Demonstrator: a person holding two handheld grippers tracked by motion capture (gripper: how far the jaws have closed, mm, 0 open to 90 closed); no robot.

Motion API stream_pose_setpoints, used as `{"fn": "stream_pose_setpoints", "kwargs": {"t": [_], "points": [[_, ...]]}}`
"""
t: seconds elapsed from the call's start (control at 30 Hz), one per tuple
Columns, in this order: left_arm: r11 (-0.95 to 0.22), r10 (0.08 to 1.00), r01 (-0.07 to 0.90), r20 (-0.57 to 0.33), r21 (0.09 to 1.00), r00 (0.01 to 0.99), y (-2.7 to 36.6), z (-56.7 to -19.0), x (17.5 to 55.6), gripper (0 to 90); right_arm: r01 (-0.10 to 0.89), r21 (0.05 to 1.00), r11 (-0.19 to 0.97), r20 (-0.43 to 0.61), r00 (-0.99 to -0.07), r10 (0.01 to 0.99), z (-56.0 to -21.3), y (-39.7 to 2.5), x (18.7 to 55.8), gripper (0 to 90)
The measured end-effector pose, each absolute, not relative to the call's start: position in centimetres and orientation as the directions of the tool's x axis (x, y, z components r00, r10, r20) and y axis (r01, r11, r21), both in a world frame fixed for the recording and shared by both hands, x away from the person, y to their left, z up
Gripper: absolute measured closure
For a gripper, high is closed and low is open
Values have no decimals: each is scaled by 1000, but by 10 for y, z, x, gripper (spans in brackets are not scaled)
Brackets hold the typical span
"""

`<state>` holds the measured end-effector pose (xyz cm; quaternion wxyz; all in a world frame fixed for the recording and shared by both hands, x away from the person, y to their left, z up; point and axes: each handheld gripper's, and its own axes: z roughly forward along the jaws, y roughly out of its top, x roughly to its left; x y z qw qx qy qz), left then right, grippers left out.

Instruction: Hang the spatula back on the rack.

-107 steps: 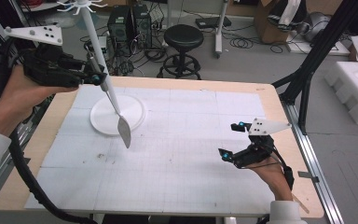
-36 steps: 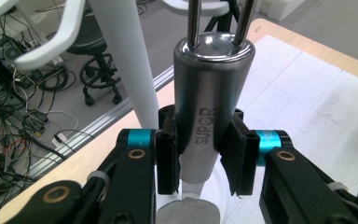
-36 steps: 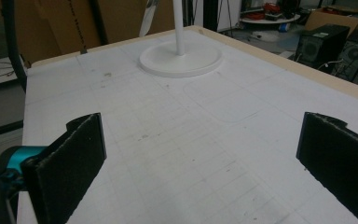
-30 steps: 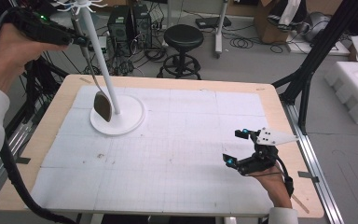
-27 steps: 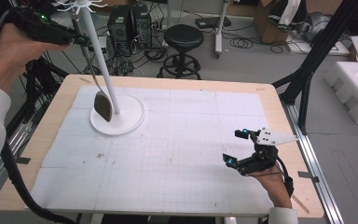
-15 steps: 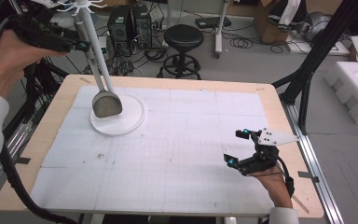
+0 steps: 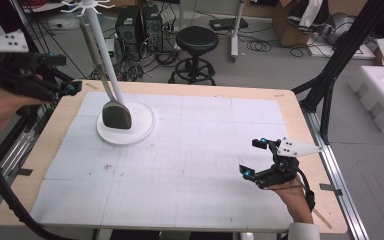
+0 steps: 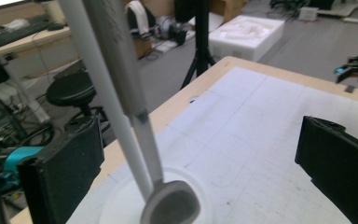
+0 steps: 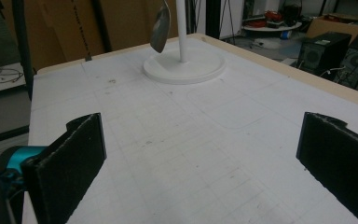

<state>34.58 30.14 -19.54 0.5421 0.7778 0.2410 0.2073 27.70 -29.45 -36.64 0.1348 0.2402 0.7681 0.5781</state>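
Drew the left gripper [image 7: 62, 72] back and down from the top of the stand [image 7: 105, 50] over the last half second, out past the far left edge of the table [image 7: 190, 89]. Left its jaws spread wide with nothing between them; in the left gripper view, looked between them at the pole [image 8: 98, 93] and the spoon [image 8: 170, 205], touching neither. Left the spoon [image 7: 116, 115] hanging free beside the pole, handle running up toward the hooks [image 7: 87, 7], bowl low over the round white base [image 7: 135, 131]. Swung the bowl a little nearer the pole than half a second earlier, so possibly not yet settled. Probably caught the handle's end on one of the hooks, though too small and too close to the frame's upper edge in the high view to tell for sure.

Kept the right gripper [image 7: 254, 157] where it was at the near right of the white mat [image 7: 190, 165], jaws likewise parted and empty, well apart from the stand; from its own view, faced the base [image 9: 184, 67] and the hanging bowl [image 9: 160, 25] at the far end.

Judged the hanging as good as done: spoon off the table, released, carried by the stand. Left to do, at most: let the swing die out and confirm a secure seat on the hook.
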Motion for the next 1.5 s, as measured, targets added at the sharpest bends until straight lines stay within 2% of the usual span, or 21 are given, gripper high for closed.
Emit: {"fn": "stream_pose_setpoints", "kwargs": {"t": [0.3, 0.43, 0.53, 0.77, 0.97, 1.17, 1.5], "points": [[-297, 536, 86, 91, 951, 840, 288, -234, 308, 17, 206, 958, 202, 67, -840, 539, -365, -294, 276, 2], [-299, 535, 60, 115, 952, 837, 281, -253, 297, 17, 202, 958, 204, 60, -836, 545, -365, -294, 276, 3], [-210, 528, 57, 64, 976, 847, 276, -280, 291, 17, 197, 958, 206, 56, -838, 543, -364, -293, 274, 3], [-170, 525, 96, 7, 981, 851, 267, -332, 280, 17, 189, 958, 218, 40, -835, 549, -365, -294, 272, 3], [-147, 525, 99, -7, 984, 851, 266, -362, 273, 17, 177, 957, 230, 21, -833, 552, -366, -293, 272, 2], [-136, 530, 124, -34, 983, 847, 271, -380, 270, 17, 182, 961, 208, 35, -826, 563, -374, -294, 272, 3], [-146, 527, 120, -26, 982, 850, 273, -382, 269, 17, 184, 958, 219, 32, -829, 558, -377, -292, 273, 2]]}}
